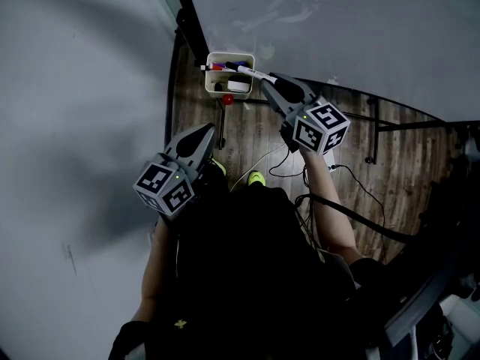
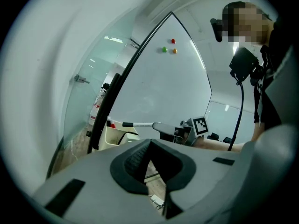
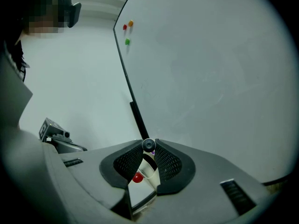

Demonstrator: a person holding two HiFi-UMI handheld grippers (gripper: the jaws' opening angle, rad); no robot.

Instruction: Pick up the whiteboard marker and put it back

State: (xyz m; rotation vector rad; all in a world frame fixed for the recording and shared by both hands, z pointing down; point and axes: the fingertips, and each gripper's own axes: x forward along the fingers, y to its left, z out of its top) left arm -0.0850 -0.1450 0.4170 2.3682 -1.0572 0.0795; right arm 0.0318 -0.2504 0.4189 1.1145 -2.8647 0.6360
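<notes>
Nearest, the grey left gripper (image 1: 204, 130) is seen with jaws together, nothing between; the grey right gripper (image 1: 267, 81) is clamped on the slim white black-capped whiteboard marker (image 1: 240, 71), held level over the white plastic box (image 1: 211, 82).

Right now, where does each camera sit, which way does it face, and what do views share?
Head view: on the person's head, facing steeply down at a white box; shows both forearms, the left gripper, the right gripper holding the marker.
Left gripper view: on the left gripper, looking along its shut, empty jaws toward the whiteboard; right gripper shows.
Right gripper view: on the right gripper, looking along jaws clamped on the marker toward the whiteboard; left gripper shows.
Shared: both gripper views show the whiteboard's magnets.
</notes>
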